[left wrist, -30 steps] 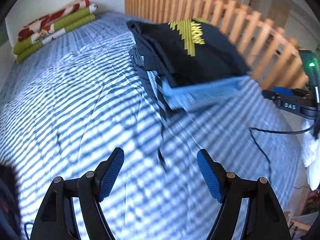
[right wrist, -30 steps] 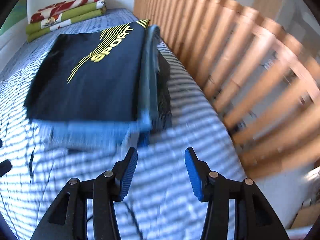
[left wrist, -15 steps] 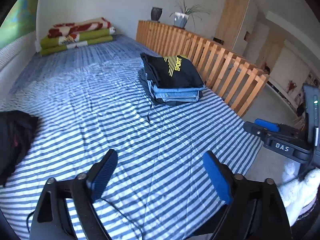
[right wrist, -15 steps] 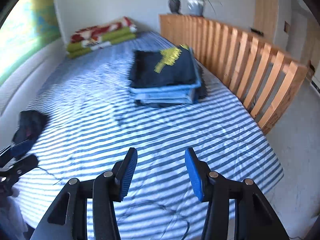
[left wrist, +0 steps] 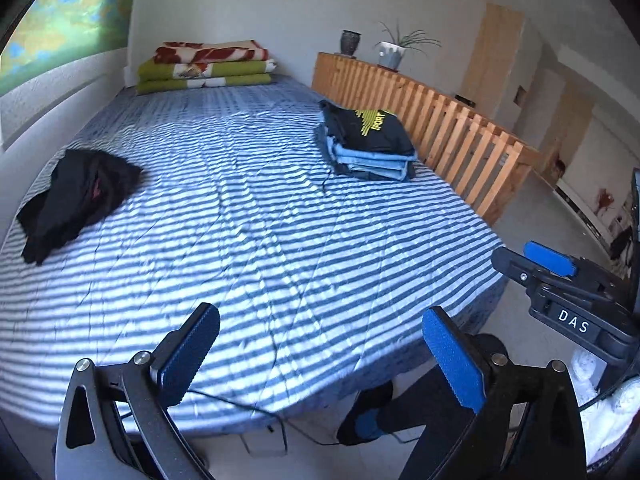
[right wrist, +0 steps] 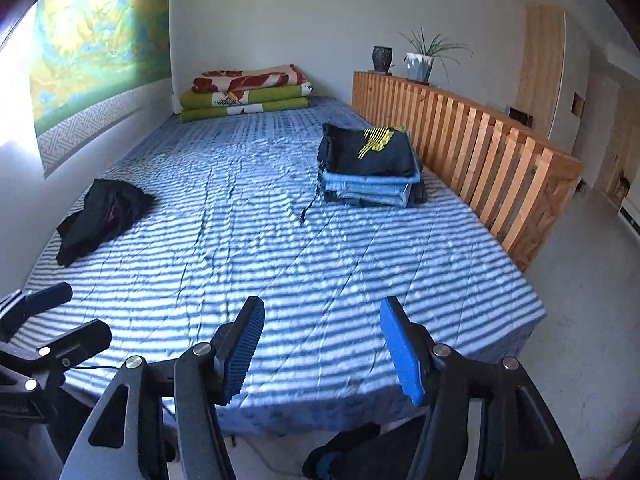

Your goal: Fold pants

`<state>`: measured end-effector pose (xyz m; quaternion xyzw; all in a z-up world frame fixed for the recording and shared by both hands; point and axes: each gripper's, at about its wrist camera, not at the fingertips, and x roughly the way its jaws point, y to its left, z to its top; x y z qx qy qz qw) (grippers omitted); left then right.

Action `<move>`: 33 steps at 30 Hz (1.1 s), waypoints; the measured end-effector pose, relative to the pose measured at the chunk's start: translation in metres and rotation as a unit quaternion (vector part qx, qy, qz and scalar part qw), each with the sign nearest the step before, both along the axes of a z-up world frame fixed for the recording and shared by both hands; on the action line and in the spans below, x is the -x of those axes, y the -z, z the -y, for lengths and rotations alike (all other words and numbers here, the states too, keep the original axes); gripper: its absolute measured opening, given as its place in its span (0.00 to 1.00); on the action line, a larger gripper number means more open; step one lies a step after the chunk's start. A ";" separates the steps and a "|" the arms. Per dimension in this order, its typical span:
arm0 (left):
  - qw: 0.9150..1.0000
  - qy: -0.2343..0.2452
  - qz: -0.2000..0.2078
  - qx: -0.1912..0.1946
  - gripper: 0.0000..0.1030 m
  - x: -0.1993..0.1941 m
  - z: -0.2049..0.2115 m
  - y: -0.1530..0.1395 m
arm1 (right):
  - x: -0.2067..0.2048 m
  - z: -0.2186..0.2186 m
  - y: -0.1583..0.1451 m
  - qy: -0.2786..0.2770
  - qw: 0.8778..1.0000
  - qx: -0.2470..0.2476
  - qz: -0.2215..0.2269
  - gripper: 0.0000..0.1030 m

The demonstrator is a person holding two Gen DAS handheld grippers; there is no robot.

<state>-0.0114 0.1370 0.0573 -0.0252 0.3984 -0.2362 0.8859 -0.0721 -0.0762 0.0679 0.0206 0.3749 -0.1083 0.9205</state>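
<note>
The bed [right wrist: 280, 280] carried a blue-and-white striped sheet, wrinkled across its middle. On its left side, close to the wall, lay a crumpled black garment [right wrist: 104, 216]. Toward the far right, near the wooden slatted rail, sat a stack of folded clothes [right wrist: 370, 168]: light blue denim below, a dark piece with yellow print on top. At the far end rested folded blankets [right wrist: 246, 92], green and red-patterned. A thin dark cord [right wrist: 306, 210] trailed from the stack.

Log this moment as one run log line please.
left gripper: open, empty | right gripper: open, empty | folded stack: by wooden slat rail | black crumpled pants: unfolded on striped bed
</note>
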 end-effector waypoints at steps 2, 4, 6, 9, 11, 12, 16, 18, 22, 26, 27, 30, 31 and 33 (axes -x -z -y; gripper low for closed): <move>1.000 -0.004 -0.001 0.005 1.00 0.009 -0.006 0.003 | 0.012 -0.005 0.004 0.004 1.000 -0.002 -0.001 0.55; 1.000 -0.001 -0.002 0.008 1.00 0.020 -0.010 0.001 | 0.024 -0.008 0.008 0.007 1.000 -0.009 -0.004 0.55; 1.000 0.002 0.008 -0.002 1.00 0.029 -0.009 -0.004 | 0.032 -0.008 0.010 0.011 1.000 -0.017 -0.008 0.55; 0.999 0.010 0.029 -0.019 1.00 0.039 -0.005 -0.013 | 0.043 -0.011 0.010 0.020 1.000 -0.012 -0.006 0.55; 0.999 0.016 0.027 -0.015 1.00 0.040 -0.004 -0.014 | 0.045 -0.013 0.010 0.025 1.000 -0.003 -0.004 0.55; 1.000 0.018 0.023 -0.012 1.00 0.038 -0.004 -0.013 | 0.045 -0.015 0.010 0.028 1.000 0.003 -0.003 0.55; 1.000 0.015 0.002 -0.014 1.00 0.031 0.000 0.006 | 0.036 -0.015 0.015 0.032 0.999 0.007 -0.008 0.55; 1.000 0.016 -0.001 -0.026 1.00 0.024 0.005 0.016 | 0.030 -0.014 0.021 0.037 0.999 0.009 -0.013 0.55; 0.999 0.029 -0.015 -0.027 1.00 0.013 0.011 0.029 | 0.016 -0.009 0.034 0.043 0.999 0.011 -0.028 0.55; 0.999 0.031 -0.022 -0.027 1.00 0.002 0.016 0.037 | 0.005 -0.004 0.043 0.048 0.998 0.004 -0.039 0.55; 0.999 0.032 -0.025 -0.026 1.00 -0.001 0.016 0.038 | 0.003 -0.003 0.043 0.049 0.998 0.004 -0.039 0.55; 0.999 0.031 -0.033 -0.024 1.00 -0.010 0.017 0.043 | 0.000 -0.002 0.046 0.053 0.998 0.010 -0.041 0.55; 0.999 0.030 -0.034 -0.025 1.00 -0.012 0.018 0.044 | -0.002 -0.001 0.047 0.053 0.998 0.011 -0.042 0.55; 0.999 0.028 -0.035 -0.025 1.00 -0.015 0.018 0.045 | -0.003 0.000 0.049 0.053 0.998 0.008 -0.045 0.55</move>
